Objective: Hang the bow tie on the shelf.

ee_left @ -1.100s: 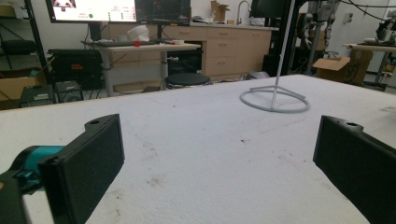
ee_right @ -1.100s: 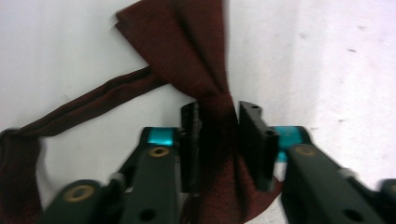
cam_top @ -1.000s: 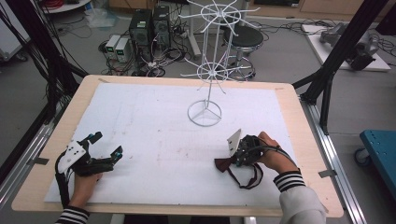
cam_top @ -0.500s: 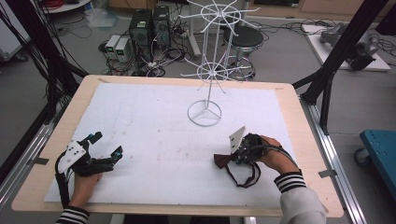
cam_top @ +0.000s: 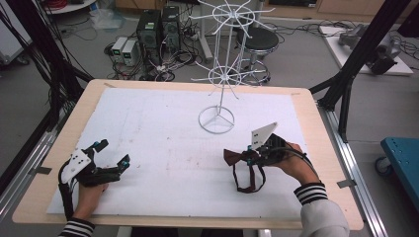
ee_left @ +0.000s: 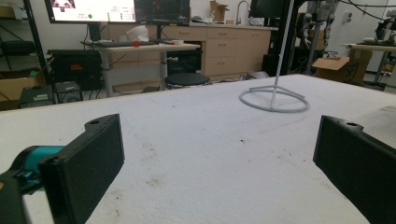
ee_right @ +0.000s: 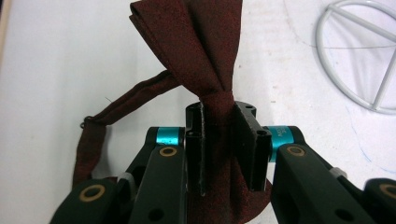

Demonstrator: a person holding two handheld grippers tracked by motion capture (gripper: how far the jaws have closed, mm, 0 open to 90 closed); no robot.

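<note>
A dark red bow tie point(cam_top: 232, 157) with a strap loop point(cam_top: 248, 180) lies at the table's front right. My right gripper point(cam_top: 248, 157) is shut on the bow tie point(ee_right: 205, 60) at its knot, the two jaws pressing the fabric between them. A white wire rack point(cam_top: 221, 74) stands on a ring base point(cam_top: 216, 120) at the table's middle back; the base point(ee_right: 364, 60) is close beyond the tie. My left gripper point(cam_top: 112, 154) rests at the front left, open, with nothing between its fingers point(ee_left: 88, 158). The ring base point(ee_left: 274, 97) lies far ahead of it.
A white sheet point(cam_top: 163, 133) covers the wooden table point(cam_top: 84, 106). Black frame posts point(cam_top: 353, 64) stand at the right and left edges. Computers, cables and a stool point(cam_top: 261, 39) are on the floor behind the table.
My right gripper with the bow tie has shifted slightly. The left gripper has stayed in place, open.
</note>
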